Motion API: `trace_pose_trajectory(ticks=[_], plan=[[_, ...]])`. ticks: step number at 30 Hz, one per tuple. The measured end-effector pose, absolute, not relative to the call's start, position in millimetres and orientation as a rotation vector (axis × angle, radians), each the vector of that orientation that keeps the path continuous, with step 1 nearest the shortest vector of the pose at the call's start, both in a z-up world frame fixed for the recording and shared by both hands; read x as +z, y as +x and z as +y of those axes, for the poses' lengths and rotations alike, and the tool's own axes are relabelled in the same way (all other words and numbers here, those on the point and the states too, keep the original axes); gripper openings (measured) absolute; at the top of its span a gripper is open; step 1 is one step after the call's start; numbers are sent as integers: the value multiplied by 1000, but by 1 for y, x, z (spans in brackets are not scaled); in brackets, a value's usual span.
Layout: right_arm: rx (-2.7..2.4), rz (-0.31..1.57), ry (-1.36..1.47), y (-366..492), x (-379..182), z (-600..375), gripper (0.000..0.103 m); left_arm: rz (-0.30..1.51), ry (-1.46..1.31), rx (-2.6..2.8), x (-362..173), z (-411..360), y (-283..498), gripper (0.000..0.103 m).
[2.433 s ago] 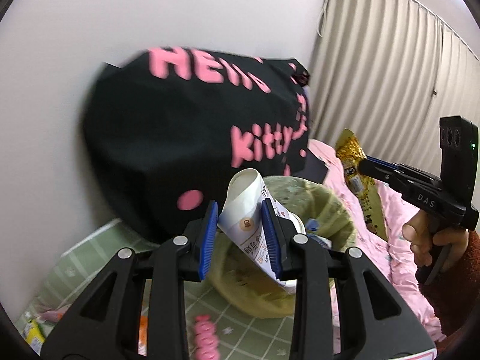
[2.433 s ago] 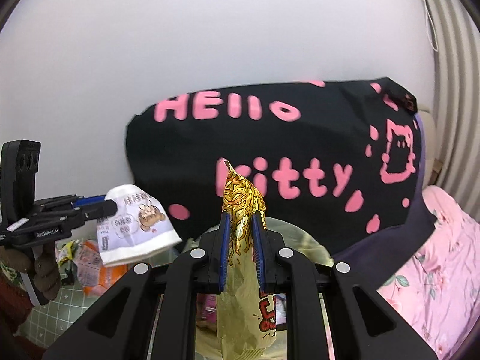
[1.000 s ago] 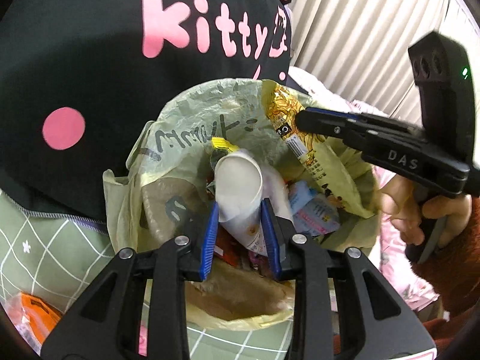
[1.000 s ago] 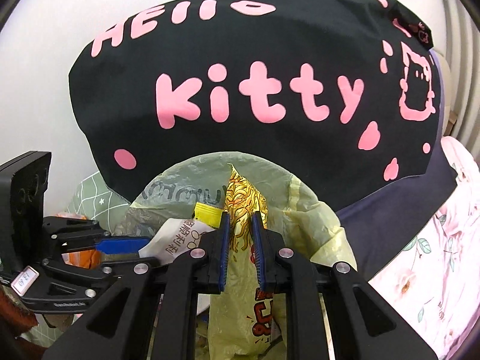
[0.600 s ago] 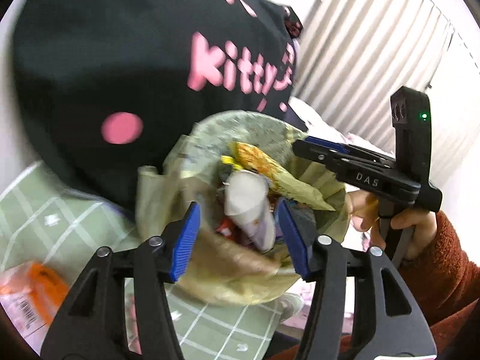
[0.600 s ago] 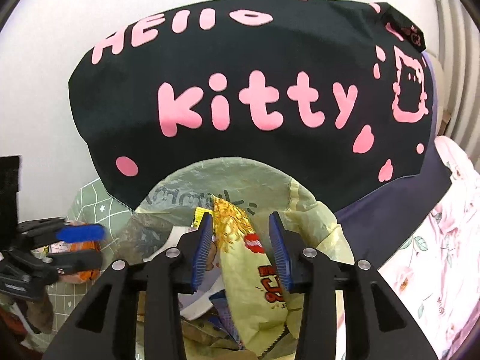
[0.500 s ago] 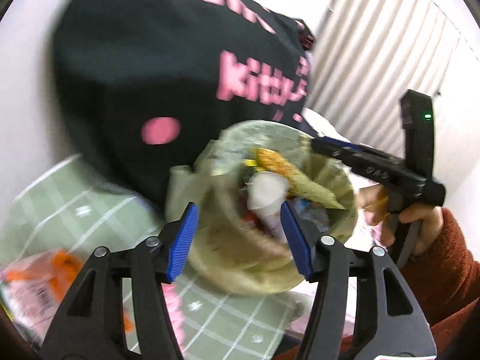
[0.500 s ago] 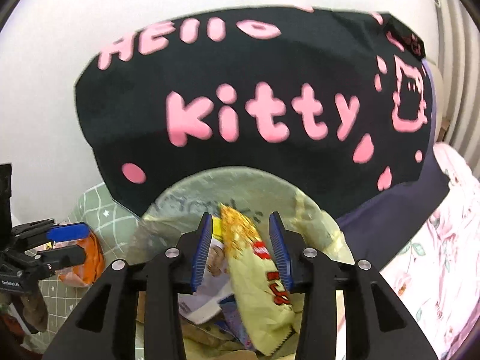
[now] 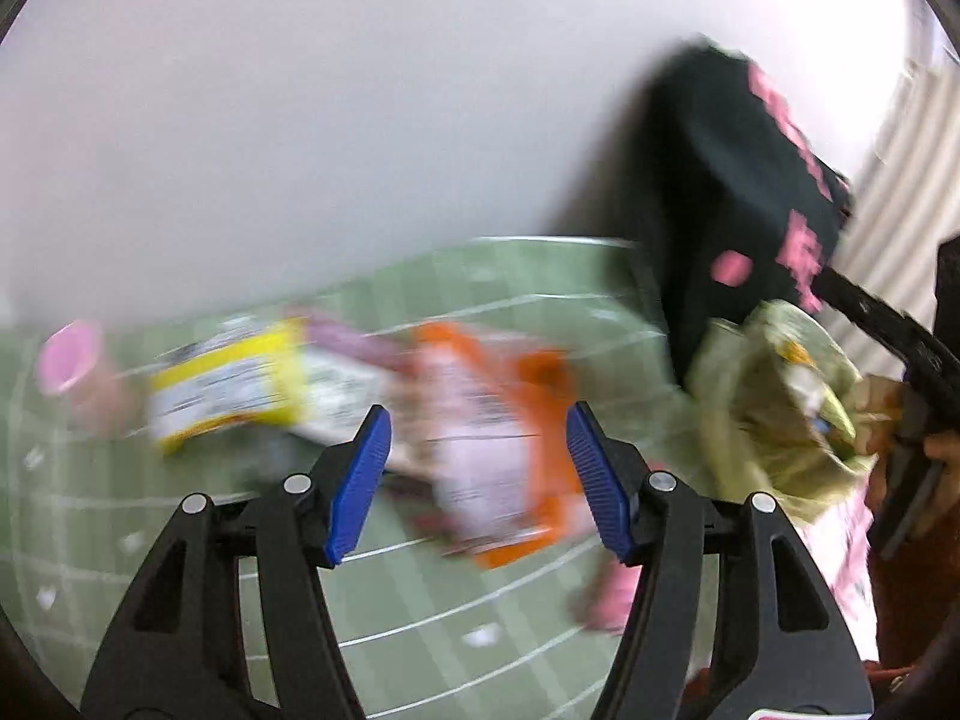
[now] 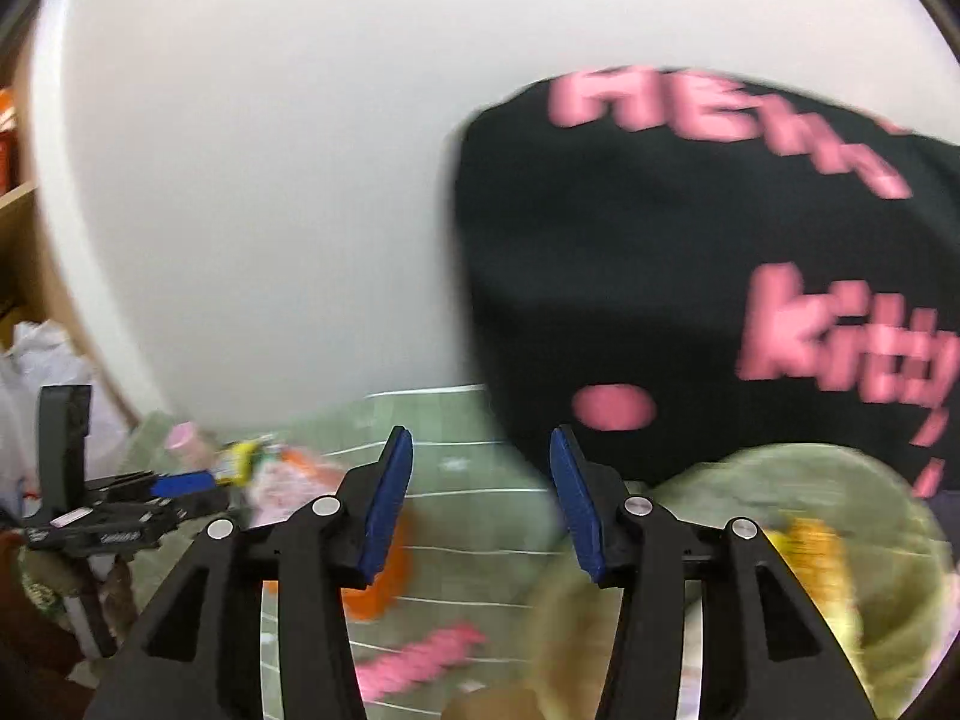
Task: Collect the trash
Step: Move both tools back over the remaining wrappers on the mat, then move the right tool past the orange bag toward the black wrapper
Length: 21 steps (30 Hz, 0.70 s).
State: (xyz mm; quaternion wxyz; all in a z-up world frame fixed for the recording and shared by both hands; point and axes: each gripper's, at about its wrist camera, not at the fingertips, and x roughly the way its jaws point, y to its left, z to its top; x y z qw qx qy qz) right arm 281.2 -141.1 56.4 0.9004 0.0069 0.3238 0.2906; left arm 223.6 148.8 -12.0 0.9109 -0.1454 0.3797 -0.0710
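Both views are motion-blurred. My left gripper (image 9: pixel 477 468) is open and empty above an orange and white wrapper (image 9: pixel 501 450) lying on the green grid mat (image 9: pixel 420 612). A yellow and white packet (image 9: pixel 234 384) and a pink cup (image 9: pixel 66 360) lie further left. The bin with its yellow-green bag (image 9: pixel 774 396) holds trash at the right. My right gripper (image 10: pixel 480 498) is open and empty, left of the bin (image 10: pixel 840 540). The left gripper also shows in the right wrist view (image 10: pixel 180 489).
A black pillow with pink "Hello Kitty" lettering (image 10: pixel 690 276) leans on the white wall behind the bin. A pink wrapper (image 10: pixel 420 654) lies on the mat (image 10: pixel 480 480). A wooden shelf (image 10: pixel 18 210) and a white bag (image 10: pixel 36 360) stand at far left.
Both grippers let go of their trash into the bin: the white paper cup and the gold snack packet. Both have since swung left, away from the bin and toward the litter on the mat.
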Motion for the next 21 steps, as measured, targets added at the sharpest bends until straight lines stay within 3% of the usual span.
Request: trace_pose_trajectory(ticks=[10,21], plan=[[821,776,-127,276,19,-43,50,797,-374,50,-50,238,184,58],[799,848,-296,285,-12,-3,50,790,-357,6,-58,246,204,59]])
